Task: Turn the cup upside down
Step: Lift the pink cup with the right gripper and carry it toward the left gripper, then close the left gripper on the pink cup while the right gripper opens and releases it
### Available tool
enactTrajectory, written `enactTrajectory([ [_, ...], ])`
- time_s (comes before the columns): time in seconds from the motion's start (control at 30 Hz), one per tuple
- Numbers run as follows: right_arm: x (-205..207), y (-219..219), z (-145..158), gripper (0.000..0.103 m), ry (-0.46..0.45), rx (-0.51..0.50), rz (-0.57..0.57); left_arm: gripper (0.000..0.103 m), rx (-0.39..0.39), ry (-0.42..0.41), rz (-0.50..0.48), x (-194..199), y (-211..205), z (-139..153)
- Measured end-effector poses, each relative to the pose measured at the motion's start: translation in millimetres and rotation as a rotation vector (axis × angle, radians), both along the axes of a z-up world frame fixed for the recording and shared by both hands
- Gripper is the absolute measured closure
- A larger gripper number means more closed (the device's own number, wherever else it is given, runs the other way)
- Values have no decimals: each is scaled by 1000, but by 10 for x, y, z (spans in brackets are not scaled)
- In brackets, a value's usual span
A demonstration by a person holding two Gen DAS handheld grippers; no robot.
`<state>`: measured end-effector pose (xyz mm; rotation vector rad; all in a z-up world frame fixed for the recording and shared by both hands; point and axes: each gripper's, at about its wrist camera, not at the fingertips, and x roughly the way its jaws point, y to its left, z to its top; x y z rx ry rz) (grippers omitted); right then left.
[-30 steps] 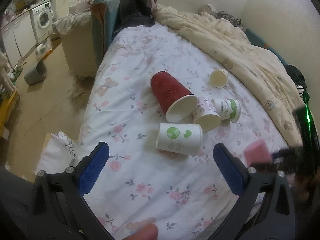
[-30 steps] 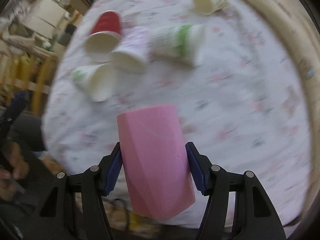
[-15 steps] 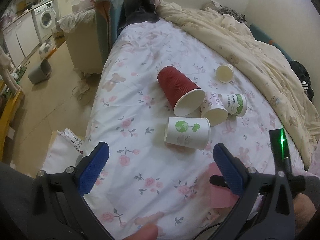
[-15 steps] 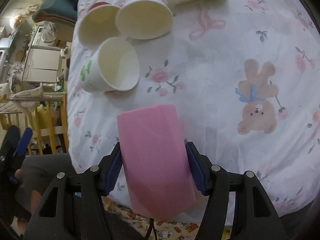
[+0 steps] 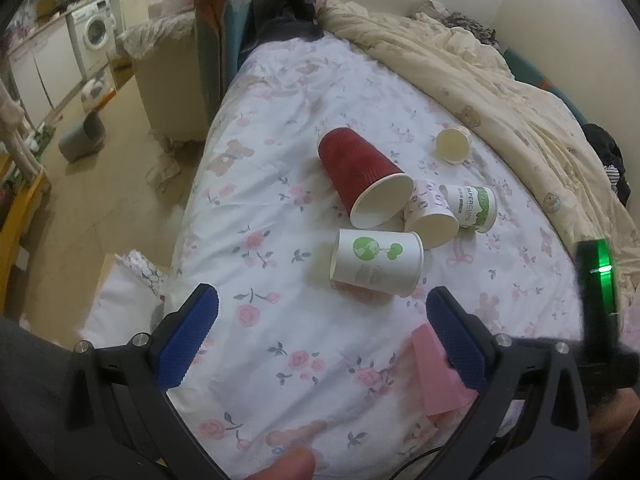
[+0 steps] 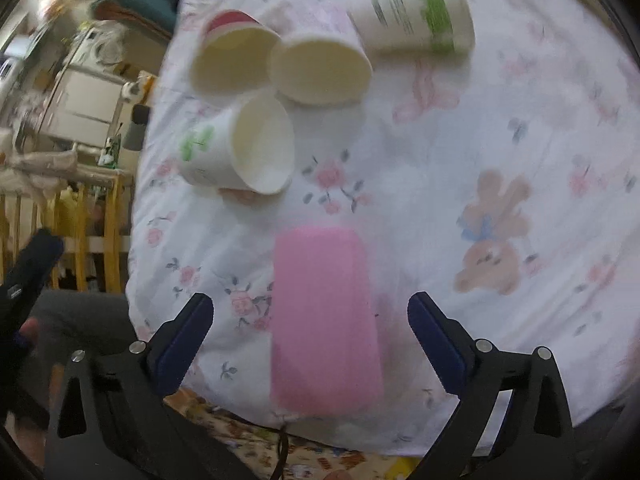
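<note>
A pink cup (image 6: 324, 320) stands on the floral bedsheet (image 6: 500, 140) near its front edge, between the blue pads of my right gripper (image 6: 310, 340), which is open with gaps on both sides of the cup. In the left wrist view the pink cup (image 5: 434, 376) shows partly behind my right blue pad. My left gripper (image 5: 322, 340) is open and empty, held above the sheet (image 5: 280, 220) in front of the paper cups.
Several paper cups lie on their sides mid-bed: a red one (image 5: 362, 176), a white one with a green tree (image 5: 378, 260), a floral one (image 5: 430, 216), a green-labelled one (image 5: 472, 204), a small one (image 5: 452, 144). A beige duvet (image 5: 500, 80) covers the far side. The bed edge drops off left.
My right gripper has opened and let go of the pink cup, which now stands on the sheet. My left gripper has stayed open and barely moved.
</note>
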<state>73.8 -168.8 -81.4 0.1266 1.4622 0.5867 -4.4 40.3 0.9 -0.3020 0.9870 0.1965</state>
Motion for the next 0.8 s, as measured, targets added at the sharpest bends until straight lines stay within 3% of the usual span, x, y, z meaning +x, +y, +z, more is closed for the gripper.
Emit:
enactTrajectory([
  [0.27,-140,-246,580,0,-245,13,-16,0,6,0,-2,-5,-33,-7],
  [0.47,-225,-484,574,0,-342,44,-109,1,24,-1,-23,6,-86,-8],
  [0.57,-296,-585,562,0,-415,12,-157,0,24,-2,-22,12,-94,-9],
  [0.67,-322,-627,578,0,-419,43,-160,0,30,-1,-26,18,-103,-9],
  [0.8,-360,-634,636,0,-487,-6,-162,0,35,8,-33,32,-141,-26],
])
